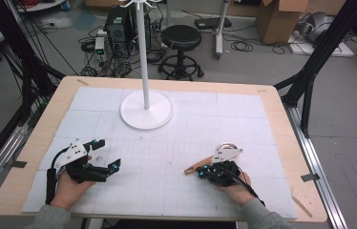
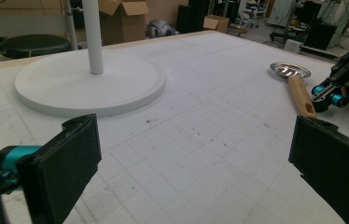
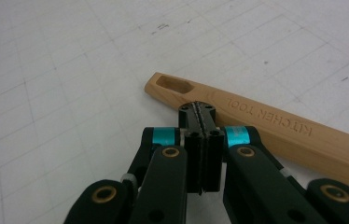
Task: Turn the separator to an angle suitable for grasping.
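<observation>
A kitchen tool with a wooden handle point(image 1: 196, 166) and a round metal head point(image 1: 228, 146) lies on the white gridded mat point(image 1: 167, 181) at the right. My right gripper point(image 1: 199, 172) is shut with nothing between its jaws, its tip right beside the handle's end. In the right gripper view the closed tips point(image 3: 197, 109) sit just in front of the handle point(image 3: 266, 128), which reads "KITCHEN TOOL" and has a hanging slot. My left gripper point(image 1: 110, 153) rests open at the left of the mat. Its jaws point(image 2: 196, 140) stand wide apart, and the tool point(image 2: 301, 95) and right gripper point(image 2: 324, 93) lie farther off.
A white stand with a round base point(image 1: 147, 109) and a tall pole point(image 1: 144, 57) rises at the mat's far middle. The mat covers a wooden table point(image 1: 281, 119). A black stool point(image 1: 181, 38), cables and cardboard boxes sit on the floor beyond.
</observation>
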`<state>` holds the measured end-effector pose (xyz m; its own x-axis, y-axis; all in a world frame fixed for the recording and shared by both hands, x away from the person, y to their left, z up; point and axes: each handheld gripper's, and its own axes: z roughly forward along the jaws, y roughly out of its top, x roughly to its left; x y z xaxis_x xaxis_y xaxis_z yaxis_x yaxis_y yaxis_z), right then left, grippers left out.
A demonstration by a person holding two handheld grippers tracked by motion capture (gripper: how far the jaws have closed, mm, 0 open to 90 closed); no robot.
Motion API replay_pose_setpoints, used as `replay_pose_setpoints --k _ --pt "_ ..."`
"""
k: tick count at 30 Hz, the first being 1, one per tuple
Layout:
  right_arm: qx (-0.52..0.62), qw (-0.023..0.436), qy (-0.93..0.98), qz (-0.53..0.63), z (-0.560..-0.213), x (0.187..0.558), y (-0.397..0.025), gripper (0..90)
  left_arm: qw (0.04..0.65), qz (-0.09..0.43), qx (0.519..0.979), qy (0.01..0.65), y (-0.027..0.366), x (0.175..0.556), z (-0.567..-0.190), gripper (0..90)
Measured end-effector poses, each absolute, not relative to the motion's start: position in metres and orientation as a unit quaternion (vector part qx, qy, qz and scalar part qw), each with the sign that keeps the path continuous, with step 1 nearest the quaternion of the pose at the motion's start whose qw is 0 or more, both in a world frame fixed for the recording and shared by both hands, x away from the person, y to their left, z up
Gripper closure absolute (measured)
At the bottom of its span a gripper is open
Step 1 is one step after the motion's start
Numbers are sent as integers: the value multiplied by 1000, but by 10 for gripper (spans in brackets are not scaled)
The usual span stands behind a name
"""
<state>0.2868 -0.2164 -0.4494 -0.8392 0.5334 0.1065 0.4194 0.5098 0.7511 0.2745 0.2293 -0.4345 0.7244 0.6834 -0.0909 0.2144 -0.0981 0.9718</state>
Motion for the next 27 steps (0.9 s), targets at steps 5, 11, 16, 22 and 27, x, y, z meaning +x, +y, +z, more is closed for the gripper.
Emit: replay_pose_setpoints --k 5,11,16,22,27 --pt "281 73 865 410 -449 291 -212 900 594 197 714 314 230 274 -434 28" --pt "282 77 863 411 -449 297 -208 900 593 197 715 314 230 275 -434 28" --pt "283 78 863 411 -449 304 -202 900 593 196 715 314 230 275 -435 27" --pt "287 81 863 408 -449 310 -197 900 593 196 715 314 230 275 -435 28" --pt "294 86 862 405 -448 314 -193 900 593 196 714 315 230 275 -435 28"
